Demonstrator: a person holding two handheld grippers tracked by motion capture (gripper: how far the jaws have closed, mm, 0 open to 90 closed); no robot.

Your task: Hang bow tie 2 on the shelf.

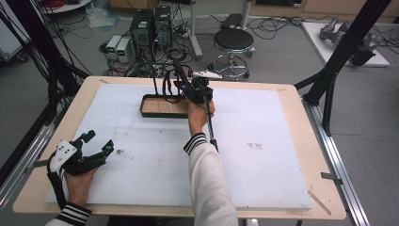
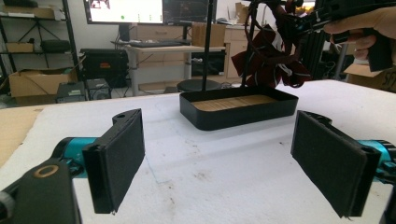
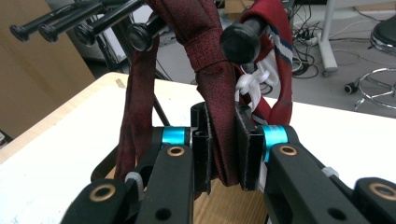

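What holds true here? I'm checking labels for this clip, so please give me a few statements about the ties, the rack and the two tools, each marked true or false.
1. The right tool is clamped on a dark red tie. True.
2. The left tool holds a tie. False: its jaws stand wide apart with nothing between them, over the white table cover.
3. The ties hang from black pegs of a rack. True.
4. The rack's tray is full of folded ties. False: its wooden floor lies bare.
5. The striped tie lies flat on the table. False: it hangs at the rack behind the clamped one.
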